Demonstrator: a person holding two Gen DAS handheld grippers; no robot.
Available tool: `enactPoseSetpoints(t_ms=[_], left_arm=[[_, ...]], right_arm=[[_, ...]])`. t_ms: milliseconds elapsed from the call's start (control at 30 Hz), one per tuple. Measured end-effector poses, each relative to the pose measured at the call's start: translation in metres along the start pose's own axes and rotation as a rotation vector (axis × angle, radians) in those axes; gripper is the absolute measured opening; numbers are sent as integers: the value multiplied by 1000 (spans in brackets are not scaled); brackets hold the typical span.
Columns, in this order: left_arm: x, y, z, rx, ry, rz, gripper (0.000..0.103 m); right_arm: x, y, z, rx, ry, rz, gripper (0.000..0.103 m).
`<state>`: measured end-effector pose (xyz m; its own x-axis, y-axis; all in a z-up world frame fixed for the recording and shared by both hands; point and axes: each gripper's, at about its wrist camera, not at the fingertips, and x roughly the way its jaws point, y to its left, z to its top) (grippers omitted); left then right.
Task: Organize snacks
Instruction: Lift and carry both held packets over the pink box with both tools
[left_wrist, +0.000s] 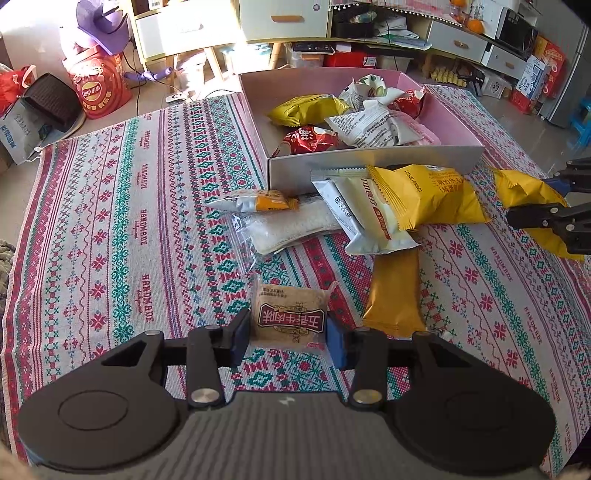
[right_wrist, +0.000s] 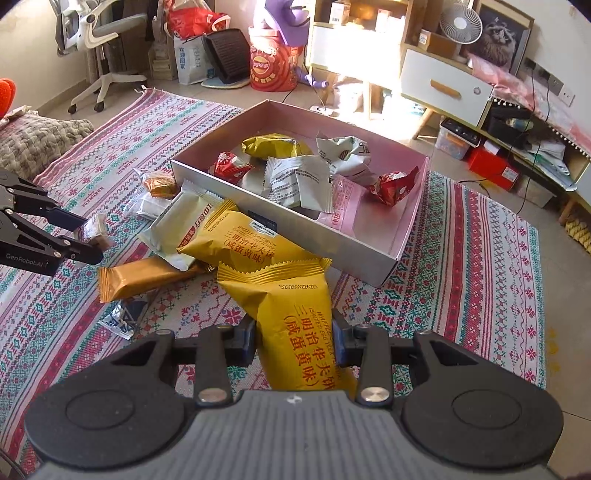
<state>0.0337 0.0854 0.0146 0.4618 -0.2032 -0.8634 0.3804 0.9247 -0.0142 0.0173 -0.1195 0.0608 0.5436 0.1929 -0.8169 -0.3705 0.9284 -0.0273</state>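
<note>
Left wrist view: the left gripper (left_wrist: 288, 334) was clamped on a small clear-wrapped beef snack packet (left_wrist: 290, 319), low in the centre of the frame. The packet sat squarely between the two pads, its upper end projecting beyond the fingertips above the patterned cloth (left_wrist: 110, 240). The snack box (left_wrist: 373, 162) occupied the upper centre, with loose packets heaped against its near wall. The right gripper (left_wrist: 554, 206) entered at the right edge, a yellow packet (left_wrist: 524, 188) between its fingers.

Right wrist view: the right gripper (right_wrist: 293, 341) was grasping the yellow waffle sandwich packet (right_wrist: 295, 321) at mid-length, low in the centre; one end extended past the fingertips, the other back toward the camera. A second yellow packet (right_wrist: 243, 240) lay just beyond it, against the box (right_wrist: 332, 240). This view alone showed a small silver-blue wrapper (right_wrist: 123, 319) on the cloth at lower left, and the left gripper (right_wrist: 92, 236) at the left edge, closed on its packet.
</note>
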Motion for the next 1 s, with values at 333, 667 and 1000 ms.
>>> enactPoseSetpoints(t_ms=[333,667,1000], left_arm=[[-13,3,9,-39,-49,-36,49],[-25,-2,30,-61,-119,-50,49],[-27,-13,58,-98,-192,-61,49]], right_arm=[[-12,1,6,95,-30,84,35],[-16,1,21,176,-59,114,35],[-15,-6,35,271,-87,123,35]])
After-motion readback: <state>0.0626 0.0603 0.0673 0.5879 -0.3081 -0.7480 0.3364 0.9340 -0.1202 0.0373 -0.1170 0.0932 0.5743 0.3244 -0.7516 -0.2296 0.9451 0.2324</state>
